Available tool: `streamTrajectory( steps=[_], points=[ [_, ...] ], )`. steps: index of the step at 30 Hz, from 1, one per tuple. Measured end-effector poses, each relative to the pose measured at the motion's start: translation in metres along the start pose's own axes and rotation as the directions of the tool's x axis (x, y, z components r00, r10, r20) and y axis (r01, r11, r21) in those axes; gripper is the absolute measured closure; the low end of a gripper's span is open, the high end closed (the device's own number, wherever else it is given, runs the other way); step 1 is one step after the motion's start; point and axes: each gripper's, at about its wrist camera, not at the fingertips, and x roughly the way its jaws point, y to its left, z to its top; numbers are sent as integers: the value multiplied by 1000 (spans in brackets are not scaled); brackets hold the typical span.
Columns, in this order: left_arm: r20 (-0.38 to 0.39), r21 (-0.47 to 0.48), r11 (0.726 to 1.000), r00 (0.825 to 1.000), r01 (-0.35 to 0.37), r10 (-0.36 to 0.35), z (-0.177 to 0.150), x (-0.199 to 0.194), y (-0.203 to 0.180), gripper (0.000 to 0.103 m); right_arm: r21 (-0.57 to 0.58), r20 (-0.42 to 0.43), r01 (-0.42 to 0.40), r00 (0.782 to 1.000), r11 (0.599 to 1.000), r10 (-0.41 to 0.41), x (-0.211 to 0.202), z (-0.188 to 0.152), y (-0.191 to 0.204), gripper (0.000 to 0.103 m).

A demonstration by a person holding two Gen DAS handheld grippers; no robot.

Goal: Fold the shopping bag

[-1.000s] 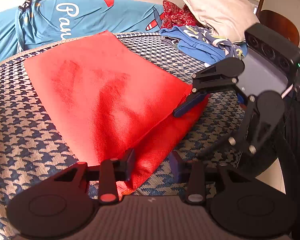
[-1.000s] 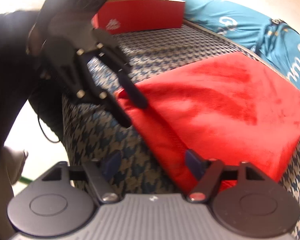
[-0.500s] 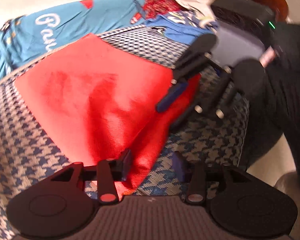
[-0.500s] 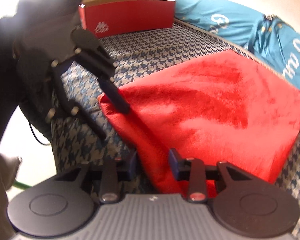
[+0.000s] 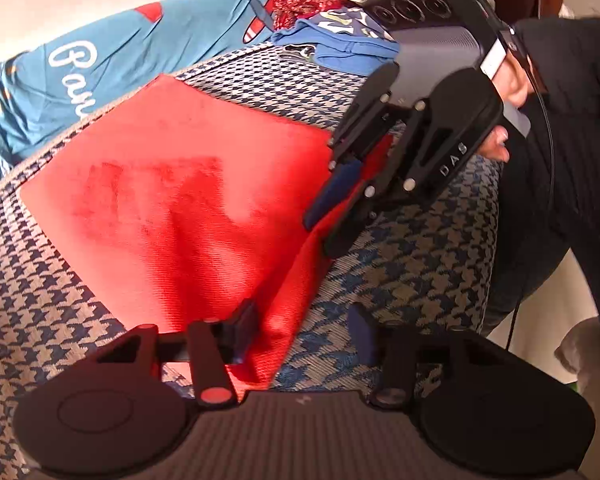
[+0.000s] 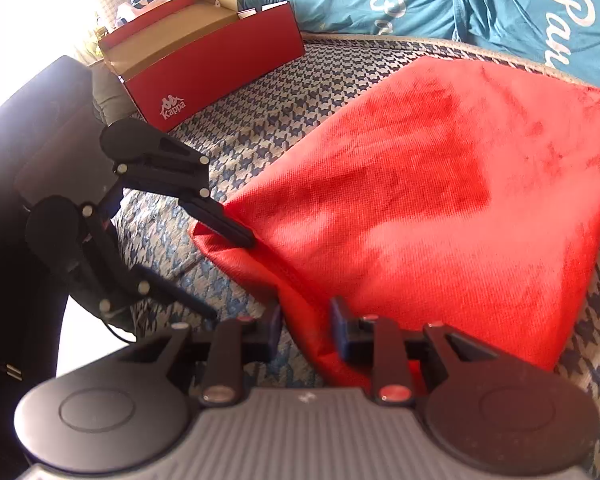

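Red shopping bag (image 5: pixel 188 200) is laid flat on a houndstooth-patterned cushion (image 5: pixel 420 264), with its near edge lifted into a low ridge between the two tools. The left gripper (image 5: pixel 304 332) is positioned at one near corner of the bag; its jaws, which have just been closing, are seen part open, with the bag's edge lying against the left finger (image 5: pixel 244 328) while the right finger stands clear over the cushion. The right gripper (image 6: pixel 305 330) is positioned at the other near corner; its jaws have just been closing and are seen narrow, with a fold of the red fabric standing between them. Whether the pads press on that fold cannot be told. Teal printed fabric (image 6: pixel 480 8) is seen beyond the cushion's far edge. A red shoebox (image 6: pixel 208 60), lid open, is seen at the cushion's far left in the right wrist view.
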Motion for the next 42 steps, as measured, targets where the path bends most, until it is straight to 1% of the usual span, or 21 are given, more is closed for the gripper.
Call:
streamTrajectory(
  steps=[1, 5, 7, 12, 14, 15, 16, 17, 18, 20, 22, 23, 25, 27, 30, 31, 34, 36, 38, 39, 42],
  points=[
    [-12, 3, 1000, 1000, 22, -22, 1, 1, 4, 62, 10, -1, -10, 1000, 1000, 10, 1, 1, -3, 79],
    [-55, 50, 997, 997, 51, -48, 6, 2, 7, 62, 11, -10, -35, 999, 999, 35, 1, 3, -7, 80],
    [-71, 54, 996, 996, 65, -61, 8, 2, 9, 62, 2, -11, -37, 999, 999, 37, 0, 3, -6, 79],
    [-65, 93, 993, 995, 77, -71, 5, 2, 10, 61, -114, -12, 12, 1000, 993, -13, 0, -1, 9, 79],
    [-49, 91, 993, 996, 78, -74, 4, 2, 11, 61, -128, -11, 20, 1000, 992, -22, 0, -2, 12, 79],
    [-38, 96, 993, 997, 70, -67, 4, 3, 11, 61, -142, -11, 29, 999, 989, -31, 0, -3, 14, 79],
    [-15, 113, 993, 999, 36, -34, 2, 3, 9, 59, -157, -11, 38, 999, 987, -40, 0, -3, 17, 79],
    [-5, 124, 992, 1000, -21, 21, 1, 4, 7, 56, -183, -9, 55, 998, 981, -58, 0, -4, 21, 79],
    [-10, 122, 992, 999, -31, 32, 0, 6, 7, 56, -179, -9, 59, 998, 982, -62, 0, -5, 22, 79],
    [-10, 100, 994, 999, -33, 34, -1, 7, 6, 58, -126, -8, 41, 999, 991, -42, -1, -5, 17, 80],
    [-14, 102, 994, 999, -28, 30, 0, 7, 6, 63, -60, -8, 11, 1000, 998, -11, -2, -3, 9, 80],
    [-12, 74, 997, 1000, -18, 19, -1, 5, 8, 64, -22, -8, -7, 1000, 1000, 7, -2, -2, 4, 80],
    [-3, 32, 999, 1000, -3, 3, -2, 4, 12, 65, 3, -8, -14, 1000, 1000, 14, -2, -1, 1, 80],
    [2, 25, 1000, 1000, 1, -1, -3, 2, 12, 66, 25, -7, -22, 1000, 999, 23, -3, -1, -1, 80],
    [22, 68, 997, 1000, -22, 21, -3, -4, 6, 67, 152, 0, -74, 997, 986, 75, -2, -2, -17, 80],
    [32, 86, 996, 999, -34, 32, -4, -6, 4, 67, 169, 3, -81, 997, 982, 82, -1, -1, -21, 82],
    [52, 160, 984, 996, -78, 71, -6, -9, -4, 66, 212, -3, -89, 996, 973, 92, 0, 0, -26, 82],
    [60, 210, 972, 994, -106, 95, -7, -10, -12, 66, 210, -5, -89, 996, 974, 92, 1, 0, -26, 82],
    [57, 193, 977, 995, -92, 82, 1, -4, -7, 67, 208, -7, -88, 996, 974, 91, 1, 1, -26, 82],
    [60, 178, 982, 997, -66, 56, 3, -3, -6, 67, 208, -8, -88, 996, 974, 92, 1, 1, -26, 82],
    [46, 165, 986, 999, -25, 17, 4, -2, -3, 67, 273, -1, -114, 993, 955, 118, 4, 3, -35, 82]
  ],
)
